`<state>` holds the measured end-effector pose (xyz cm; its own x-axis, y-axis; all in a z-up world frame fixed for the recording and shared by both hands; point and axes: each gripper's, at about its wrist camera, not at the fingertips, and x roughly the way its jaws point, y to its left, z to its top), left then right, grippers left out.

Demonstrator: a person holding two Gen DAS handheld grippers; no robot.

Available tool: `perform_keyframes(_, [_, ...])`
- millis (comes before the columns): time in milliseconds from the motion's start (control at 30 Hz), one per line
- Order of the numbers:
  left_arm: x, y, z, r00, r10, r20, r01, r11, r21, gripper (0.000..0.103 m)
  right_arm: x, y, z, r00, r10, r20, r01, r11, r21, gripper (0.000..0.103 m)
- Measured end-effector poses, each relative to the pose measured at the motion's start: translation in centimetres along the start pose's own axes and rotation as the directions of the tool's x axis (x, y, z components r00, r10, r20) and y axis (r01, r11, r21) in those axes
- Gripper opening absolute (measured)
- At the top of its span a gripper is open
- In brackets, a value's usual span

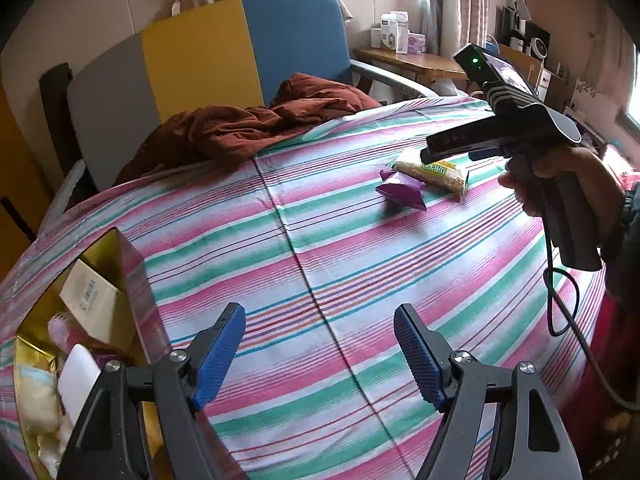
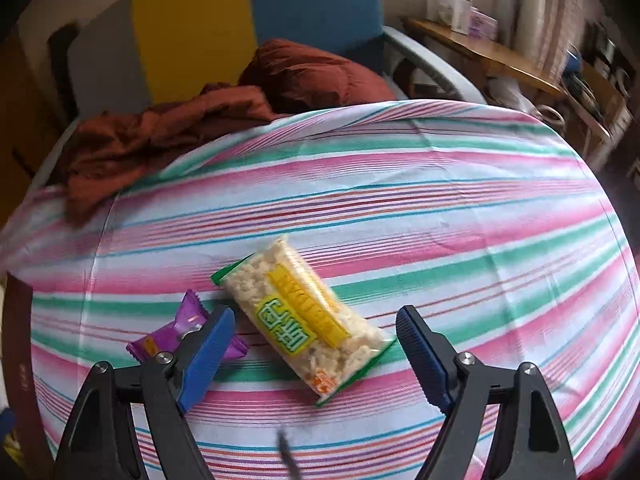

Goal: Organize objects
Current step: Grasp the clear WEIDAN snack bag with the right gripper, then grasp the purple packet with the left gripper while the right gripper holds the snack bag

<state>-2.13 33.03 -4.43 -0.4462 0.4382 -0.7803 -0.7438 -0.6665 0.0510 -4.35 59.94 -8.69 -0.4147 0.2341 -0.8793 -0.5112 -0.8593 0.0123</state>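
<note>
Right claw (image 2: pixel 316 344): jaws apart, empty, poised over the rice-cracker packet (image 2: pixel 304 320) on my striped bedsheet (image 2: pixel 460 216); purple sachet (image 2: pixel 176 332) just beside. Left claw (image 1: pixel 320 354): apart, empty, near the gold box (image 1: pixel 132 280), already part-filled. By my reckoning, two items outstanding.

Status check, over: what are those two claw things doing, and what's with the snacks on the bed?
Left gripper open, idle near gold box. Right gripper open over rice-cracker packet. Purple packet touching it, crowding left finger.

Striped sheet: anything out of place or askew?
Two snack packets lie loose on the striped sheet: a purple wrapper and a rice cracker pack lying diagonally, both outside the gold box. A crumpled rust-red cloth overhangs the sheet's far edge.
</note>
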Motion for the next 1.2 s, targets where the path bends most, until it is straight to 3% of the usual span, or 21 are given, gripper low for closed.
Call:
perform_keyframes(167, [1.2, -0.4, 1.4, 1.0, -0.008, -0.005, 0.008, 1.0, 0.004, 0.077, 1.7, 1.1, 0.0, 0.999, -0.039, -0.029, 0.036, 0.996, -0.087, 0.083])
perform_keyframes(233, [1.5, -0.6, 2.0, 1.0, -0.007, 0.003, 0.007, 1.0, 0.013, 0.077, 2.2, 1.1, 0.1, 0.998, -0.023, -0.05, 0.018, 0.995, -0.1, 0.058])
perform_keyframes(333, [2.1, -1.1, 2.9, 1.0, -0.006, 0.003, 0.006, 1.0, 0.031, 0.077, 2.0, 0.8, 0.1, 0.997, -0.034, -0.074, 0.027, 0.995, -0.095, 0.046])
perform_keyframes(633, [3.6, -3.2, 5.2, 1.0, -0.01, 0.026, 0.007, 0.993, 0.116, 0.077, 0.2, -4.1, 0.2, 0.991, -0.08, -0.11, 0.091, 0.991, 0.094, 0.046])
perform_keyframes(1200, [7.5, -6.8, 8.8, 0.996, -0.076, 0.053, 0.062, 0.97, 0.236, 0.077, 1.0, -4.5, 0.4, 0.984, -0.103, -0.144, 0.118, 0.988, 0.099, 0.046])
